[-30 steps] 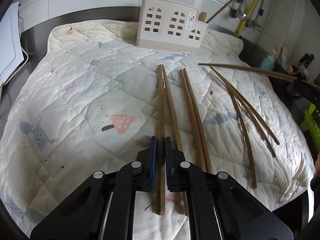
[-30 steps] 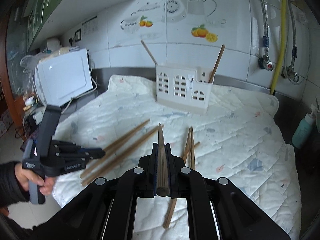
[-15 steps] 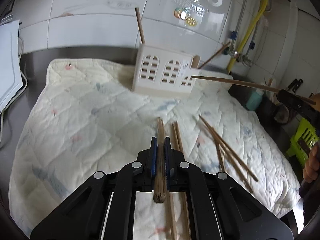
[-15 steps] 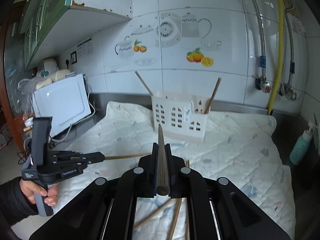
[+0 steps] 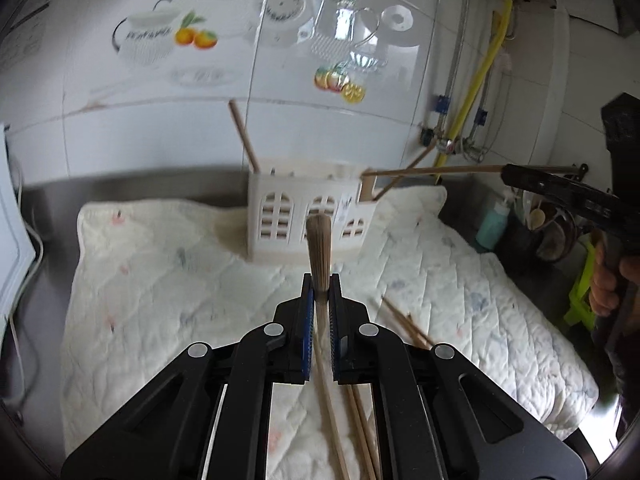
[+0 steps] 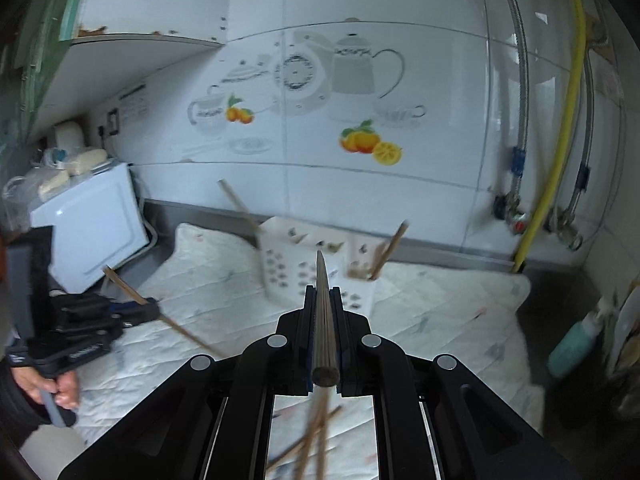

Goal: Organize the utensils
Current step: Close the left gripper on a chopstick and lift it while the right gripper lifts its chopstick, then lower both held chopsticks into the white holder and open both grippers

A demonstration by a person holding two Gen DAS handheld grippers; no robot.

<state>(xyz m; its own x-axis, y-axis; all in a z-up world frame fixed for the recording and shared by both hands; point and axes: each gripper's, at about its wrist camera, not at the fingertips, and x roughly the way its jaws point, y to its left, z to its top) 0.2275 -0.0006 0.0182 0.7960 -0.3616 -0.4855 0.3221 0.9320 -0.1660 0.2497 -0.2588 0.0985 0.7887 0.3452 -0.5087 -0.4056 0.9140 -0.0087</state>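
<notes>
moved: both claws up off the quilted mat [image 5: 168, 280] vs 1 s ago; left chopstick [image 5: 319, 248] lifted clear, now tilted w/ thick end toward holder.
left claw [image 5: 319, 292]: clamped on its chopstick, mid-length.
right claw [image 6: 322, 300]: clamped on right chopstick [image 6: 322, 280], tip fwd.
target: white utensil holder [image 5: 304, 220] at back of mat on the counter, 2 sticks in it.
loose chopsticks [image 5: 404, 322]: on mat.
handling: light, stiff, smooth wood; likely pivots in grip, so hold near middle.
</notes>
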